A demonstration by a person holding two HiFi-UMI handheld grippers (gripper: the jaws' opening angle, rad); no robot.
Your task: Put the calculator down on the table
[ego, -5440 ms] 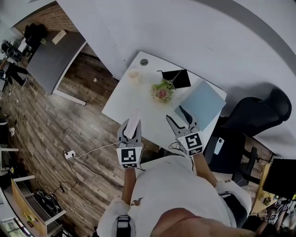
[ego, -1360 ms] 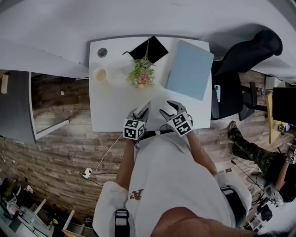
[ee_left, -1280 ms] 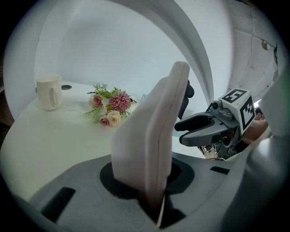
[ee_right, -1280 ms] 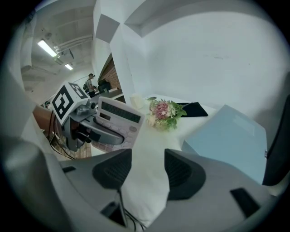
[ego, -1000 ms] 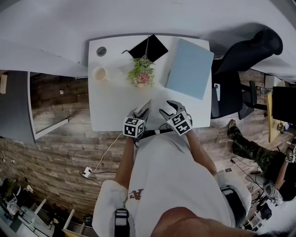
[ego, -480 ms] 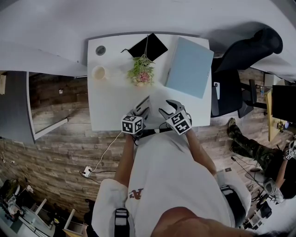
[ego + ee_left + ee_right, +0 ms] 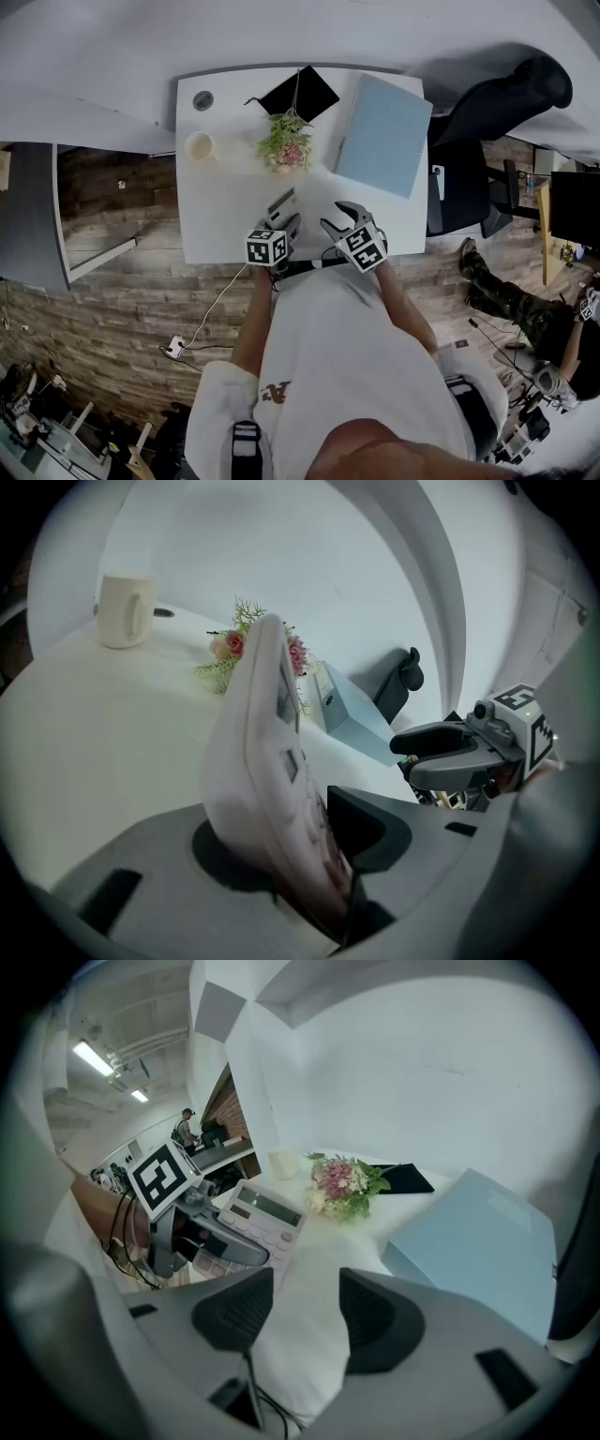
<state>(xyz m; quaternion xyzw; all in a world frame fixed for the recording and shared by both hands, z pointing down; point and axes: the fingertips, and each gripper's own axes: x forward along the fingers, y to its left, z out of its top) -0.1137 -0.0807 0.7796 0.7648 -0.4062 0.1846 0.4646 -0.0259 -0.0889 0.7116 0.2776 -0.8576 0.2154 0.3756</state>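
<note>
The pale calculator rests low over the white table near its front edge, tilted with its key face up and to the right. It stands between the jaws of my left gripper. In the left gripper view the calculator is blurred and leans against the left jaw, while those jaws are opening and the pads no longer clamp it. The right gripper view shows the calculator under the left gripper's finger. My right gripper hovers just to its right, open with nothing in it.
A cream mug stands at the table's left. A small flower bunch lies behind the calculator. A light blue box fills the right side, a black pad lies at the back, and a black office chair stands beyond.
The calculator has tipped from edge-on to show its face. The left gripper has rolled and shifted slightly left. The right gripper has held still.
</note>
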